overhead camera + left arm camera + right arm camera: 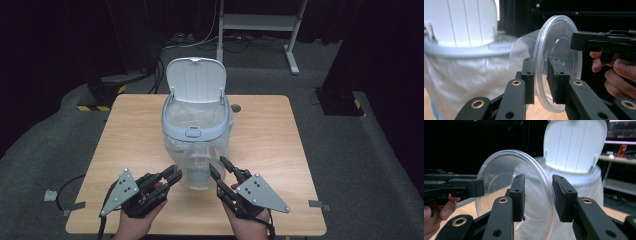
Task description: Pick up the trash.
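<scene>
A clear plastic tub (199, 167) with a round lid lies on its side in the air, just in front of the white bin (197, 131). My left gripper (172, 176) is at its left and my right gripper (220, 167) at its right. In the left gripper view the left gripper (540, 65) has its pads closed on the tub's (559, 50) lid rim. The right gripper view shows the right gripper (539, 180) straddling the same rim of the tub (499, 177), with its pads on it.
The bin stands mid-table with its flip lid (195, 80) raised and a translucent liner inside. The wooden table (135, 130) has bare surface on both sides of it. Beyond the table are a metal stand (257, 22) and cables on the grey floor.
</scene>
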